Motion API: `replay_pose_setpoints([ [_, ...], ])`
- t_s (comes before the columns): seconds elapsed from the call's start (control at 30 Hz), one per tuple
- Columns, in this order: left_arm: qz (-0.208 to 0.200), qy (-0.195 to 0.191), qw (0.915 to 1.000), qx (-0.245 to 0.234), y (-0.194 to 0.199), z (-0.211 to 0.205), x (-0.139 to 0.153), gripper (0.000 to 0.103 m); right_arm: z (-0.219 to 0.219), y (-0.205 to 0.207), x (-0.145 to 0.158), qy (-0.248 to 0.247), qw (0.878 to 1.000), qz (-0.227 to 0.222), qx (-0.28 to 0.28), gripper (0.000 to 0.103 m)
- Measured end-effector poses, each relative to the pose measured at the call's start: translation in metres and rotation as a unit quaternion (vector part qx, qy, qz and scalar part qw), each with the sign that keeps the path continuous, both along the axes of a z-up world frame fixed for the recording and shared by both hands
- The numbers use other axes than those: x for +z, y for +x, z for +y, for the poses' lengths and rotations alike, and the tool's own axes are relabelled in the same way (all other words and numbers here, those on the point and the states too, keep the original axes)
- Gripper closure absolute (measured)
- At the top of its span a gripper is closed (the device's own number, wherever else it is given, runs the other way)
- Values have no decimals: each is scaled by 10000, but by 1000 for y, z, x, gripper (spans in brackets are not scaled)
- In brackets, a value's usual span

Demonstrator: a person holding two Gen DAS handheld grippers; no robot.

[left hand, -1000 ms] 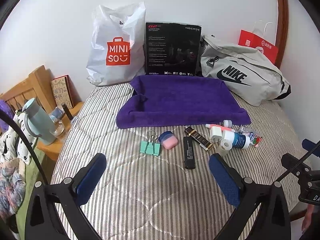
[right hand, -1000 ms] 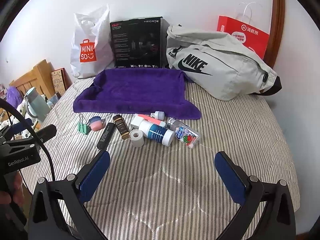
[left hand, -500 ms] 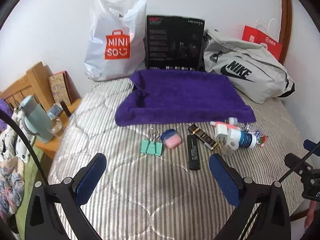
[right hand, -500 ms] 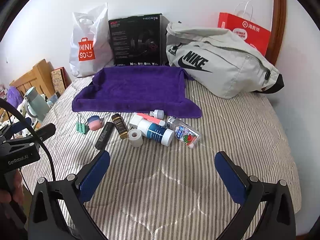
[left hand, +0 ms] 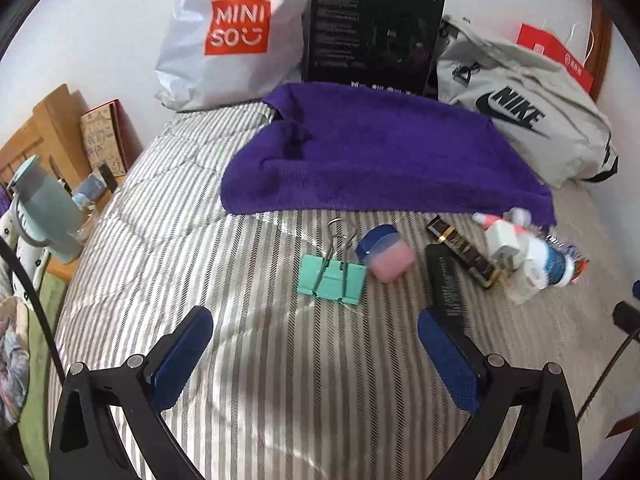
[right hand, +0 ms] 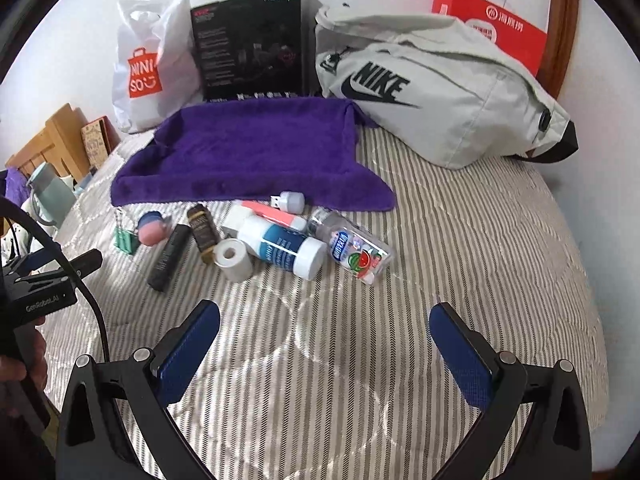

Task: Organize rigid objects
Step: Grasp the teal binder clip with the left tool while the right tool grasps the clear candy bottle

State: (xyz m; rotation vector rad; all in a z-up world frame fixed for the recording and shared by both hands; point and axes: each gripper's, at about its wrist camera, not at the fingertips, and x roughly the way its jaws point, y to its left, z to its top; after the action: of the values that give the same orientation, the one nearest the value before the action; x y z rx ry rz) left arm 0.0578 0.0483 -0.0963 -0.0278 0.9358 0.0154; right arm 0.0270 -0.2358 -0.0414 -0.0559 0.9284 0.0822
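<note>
Both grippers' fingers apart, empty, left gripper (left hand: 310, 338) near binder clip (left hand: 331, 279); crowded pink jar (left hand: 386, 256) risks knock, rolling on bed (left hand: 168, 248).

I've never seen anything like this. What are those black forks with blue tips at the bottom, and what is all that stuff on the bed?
No robot here: a person holds a two-finger gripper in each hand, with a wide-angle camera on each looking along its fingers. One picture comes from the left gripper, the other from the right gripper. The blue tips are finger pads. Both grippers are open and hold nothing.

On the striped bed, in front of a purple towel, lie small items to tidy: a green binder clip, a pink jar, a black stick, a white roll, a blue-and-white bottle and a clear bottle. Bags and a black box stand against the wall.
</note>
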Motion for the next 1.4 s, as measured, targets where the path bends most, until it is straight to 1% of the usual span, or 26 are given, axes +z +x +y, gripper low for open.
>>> replay_pose_setpoints([
  [0.1, 49, 31, 10000, -65, 10, 2, -12, 3, -3, 7, -9, -25, 9999, 101, -23, 0],
  [0.13, 64, 19, 9999, -91, 13, 2, -15, 6, -5, 10, -12, -33, 9999, 132, -33, 0],
  [0.2, 101, 44, 9998, -155, 20, 2, -22, 9, -9, 14, -16, -25, 9998, 163, -57, 0],
  [0.27, 98, 110, 9997, -219, 25, 2, -26, 22, -15, 20, -21, 25, 9997, 190, -117, 0],
  [0.4, 12, 123, 9989, -451, 28, 0, -28, 30, -29, 32, -28, 104, 9995, 238, -192, 0],
  [0.43, -5, 104, 9986, -518, 29, 0, -27, 36, -32, 35, -29, 138, 9994, 250, -204, 0],
  [0.47, -18, 66, 9983, -575, 30, -1, -27, 40, -36, 38, -31, 170, 9993, 265, -212, 0],
  [0.5, -20, 82, 9981, -618, 30, -2, -27, 41, -39, 42, -32, 192, 9992, 278, -214, 0],
  [0.53, -29, 85, 9977, -670, 31, -4, -26, 48, -42, 45, -33, 199, 9992, 287, -210, 0],
  [0.57, -41, 49, 9974, -724, 31, -5, -25, 57, -44, 48, -34, 201, 9992, 282, -209, 0],
  [0.63, -41, 26, 9971, -764, 32, -7, -24, 64, -49, 55, -34, 205, 9993, 246, -206, 0],
  [0.73, -35, 109, 9968, -788, 32, -10, -24, 64, -54, 66, -36, 86, 9994, 274, -169, 0],
  [0.8, -44, 40, 9972, -748, 31, -9, -24, 64, -55, 73, -38, -11, 9996, 273, -98, 2],
  [0.87, -51, 51, 9972, -747, 31, -10, -24, 64, -54, 78, -41, -100, 9995, 277, 71, 2],
  [1.0, -24, 36, 9975, -705, 31, -8, -25, 64, -51, 85, -54, -347, 9973, 443, 472, 10],
  [1.07, -9, 13, 9977, -675, 32, -7, -25, 64, -48, 89, -61, -437, 9957, 515, 639, 11],
  [1.13, 8, 0, 9980, -630, 33, -8, -24, 64, -46, 94, -67, -437, 9945, 540, 783, 14],
  [1.23, 11, 34, 9982, -607, 33, -10, -24, 63, -44, 103, -72, -411, 9936, 531, 907, 15],
  [1.27, 12, 29, 9982, -598, 33, -10, -24, 63, -43, 105, -72, -391, 9939, 492, 901, 17],
  [1.3, 14, 32, 9983, -590, 33, -10, -24, 63, -42, 107, -72, -348, 9942, 416, 934, 24],
  [1.4, 28, 49, 9984, -569, 34, -11, -24, 63, -44, 111, -73, -92, 9949, 380, 927, 30],
])
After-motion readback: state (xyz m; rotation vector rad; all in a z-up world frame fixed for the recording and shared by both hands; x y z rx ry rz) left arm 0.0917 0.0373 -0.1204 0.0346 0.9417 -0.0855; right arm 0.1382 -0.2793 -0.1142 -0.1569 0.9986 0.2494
